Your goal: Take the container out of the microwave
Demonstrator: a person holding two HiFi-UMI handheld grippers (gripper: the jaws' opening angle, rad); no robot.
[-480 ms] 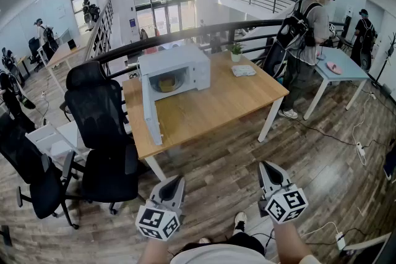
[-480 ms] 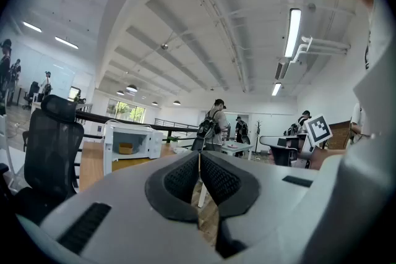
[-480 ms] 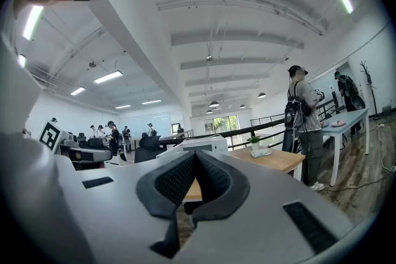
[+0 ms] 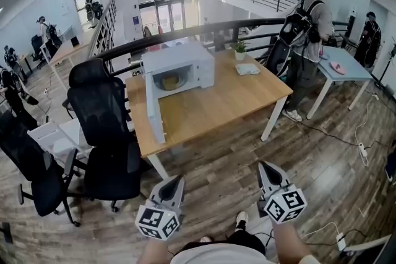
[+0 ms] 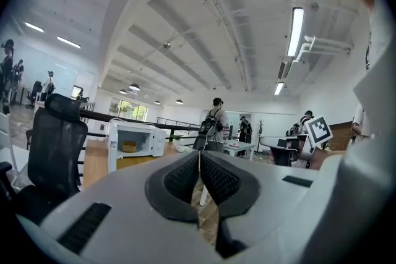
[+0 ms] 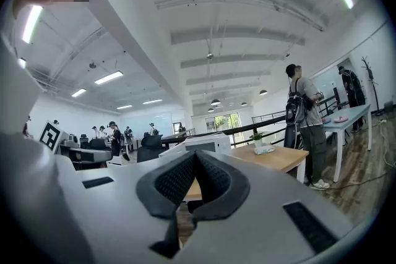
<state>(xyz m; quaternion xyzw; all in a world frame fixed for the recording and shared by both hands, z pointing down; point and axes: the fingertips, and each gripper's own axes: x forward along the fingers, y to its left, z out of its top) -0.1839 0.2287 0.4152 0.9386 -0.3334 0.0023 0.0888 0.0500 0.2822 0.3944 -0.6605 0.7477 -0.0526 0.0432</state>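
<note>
Wooden floor [image 4: 235, 164] spreads under a light wooden table [image 4: 210, 109] beside a dark curved railing [image 4: 185, 30]; on the table's far left part stands a white microwave [image 4: 185, 59], its door [image 4: 153, 109] swung wide open toward the camera along the table's left side; inside the open cavity sits the container [image 4: 170, 81], a yellowish bowl, untouched and well apart from both grippers; the left gripper view shows it too, small and far off in the cavity. Right of the microwave, near the table's far edge, are a small potted plant [image 4: 239, 47] and a pale folded cloth [image 4: 246, 69]; black office chairs [image 4: 102, 123] stand at the table's left; a person with a backpack [image 4: 306, 28] stands past the table's right end, next to a pale blue table [image 4: 349, 71]; more people are at desks far to the left.

Both grippers are held low and level at the bottom of the head view, over the floor and short of the table; the left gripper [image 4: 178, 178] has its dark ribbed pads [image 5: 185, 177] pressed together with nothing between them; the right gripper [image 4: 262, 165] likewise has its pads [image 6: 176, 181] meeting at the tips and grips nothing.
</note>
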